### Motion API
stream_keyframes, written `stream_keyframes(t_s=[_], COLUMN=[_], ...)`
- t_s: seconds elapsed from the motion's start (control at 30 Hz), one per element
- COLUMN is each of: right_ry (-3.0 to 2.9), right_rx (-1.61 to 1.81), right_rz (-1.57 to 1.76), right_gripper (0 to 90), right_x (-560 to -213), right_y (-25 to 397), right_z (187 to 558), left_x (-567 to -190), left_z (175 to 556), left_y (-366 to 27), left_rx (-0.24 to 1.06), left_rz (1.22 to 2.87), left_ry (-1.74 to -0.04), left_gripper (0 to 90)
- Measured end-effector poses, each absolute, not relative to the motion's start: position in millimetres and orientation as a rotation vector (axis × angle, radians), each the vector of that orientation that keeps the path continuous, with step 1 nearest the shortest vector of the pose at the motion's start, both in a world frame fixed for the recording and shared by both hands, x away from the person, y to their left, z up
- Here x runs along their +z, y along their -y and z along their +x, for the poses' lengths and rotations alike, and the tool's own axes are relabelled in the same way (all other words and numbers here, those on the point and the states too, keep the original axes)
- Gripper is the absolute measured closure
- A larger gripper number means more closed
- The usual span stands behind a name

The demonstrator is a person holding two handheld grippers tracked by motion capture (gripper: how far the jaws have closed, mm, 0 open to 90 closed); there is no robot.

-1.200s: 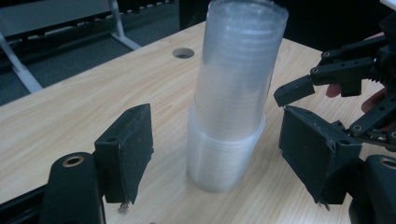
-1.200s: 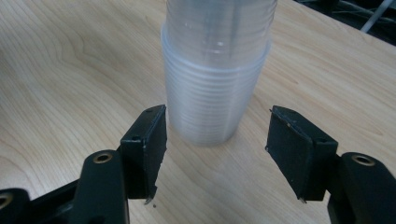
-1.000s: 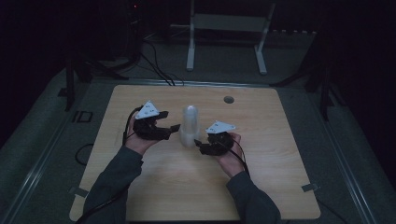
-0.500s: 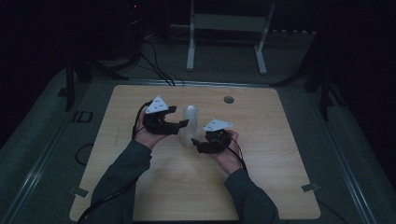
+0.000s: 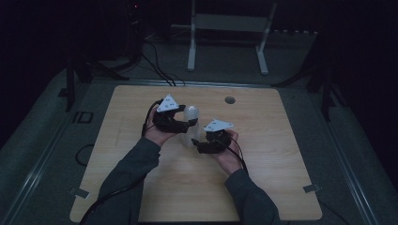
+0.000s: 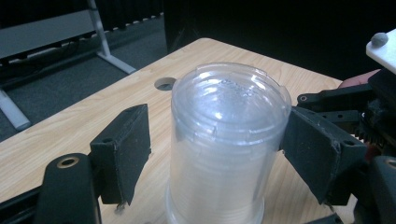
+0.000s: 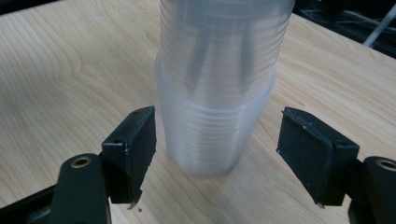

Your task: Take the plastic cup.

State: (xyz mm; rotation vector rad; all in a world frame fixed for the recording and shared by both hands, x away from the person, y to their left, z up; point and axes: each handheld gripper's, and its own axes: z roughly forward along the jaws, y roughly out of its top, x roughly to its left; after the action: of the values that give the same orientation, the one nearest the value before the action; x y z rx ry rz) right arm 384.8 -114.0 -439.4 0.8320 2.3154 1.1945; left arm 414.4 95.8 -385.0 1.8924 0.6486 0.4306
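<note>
My left gripper point(image 6: 217, 154) stands open around the upper part of the stack point(image 6: 224, 144) of clear plastic cups. One pad is apart from the stack's wall, with a gap of bare table showing between them; the other pad sits just beside the opposite wall, and I cannot tell whether it touches. The stack is turned upside down, so the flat base of the top cup faces up.

My right gripper point(image 7: 219, 154) is open as well, lower down, its jaws spread to either side of the stack's bottom rims. Neither pad touches the plastic; the stack point(image 7: 217, 88) rises upright between and just beyond them, resting on the table point(image 7: 56, 70).

From the high view, the stack point(image 5: 191, 123) stands near the middle of the table point(image 5: 281, 178), a little toward the far edge. My left gripper point(image 5: 185, 123) comes at it from the left, my right gripper point(image 5: 199, 143) from the near right, each with its grey plate on top. A round hole point(image 5: 230, 100) lies in the tabletop beyond the stack, well apart from it. A white frame point(image 5: 225, 33) stands on the floor behind the table.
</note>
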Motion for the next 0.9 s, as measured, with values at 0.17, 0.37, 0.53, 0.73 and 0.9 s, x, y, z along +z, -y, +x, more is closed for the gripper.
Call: stream_keyframes(t_s=[0.17, 0.37, 0.53, 0.73, 0.9], right_ry=[-2.312, -2.317, -2.312, -2.295, -2.305], right_rx=[1.236, 1.273, 1.285, 1.296, 1.331], right_rz=[0.826, 0.816, 0.802, 0.790, 0.815], right_gripper=[23.6, 20.8, 19.9, 20.0, 21.7], right_x=[-440, -445, -449, -452, -456], right_y=[113, 109, 104, 101, 101], right_z=[389, 396, 400, 403, 407], left_x=[-388, -387, -387, -387, -386], left_z=[418, 421, 422, 423, 423], left_y=[-92, -90, -88, -87, -87], left_rx=[0.420, 0.407, 0.384, 0.367, 0.355], left_rz=[1.888, 1.885, 1.893, 1.895, 1.893], left_ry=[-0.659, -0.653, -0.654, -0.657, -0.661], left_gripper=[24.1, 24.4, 31.2, 37.2, 37.5])
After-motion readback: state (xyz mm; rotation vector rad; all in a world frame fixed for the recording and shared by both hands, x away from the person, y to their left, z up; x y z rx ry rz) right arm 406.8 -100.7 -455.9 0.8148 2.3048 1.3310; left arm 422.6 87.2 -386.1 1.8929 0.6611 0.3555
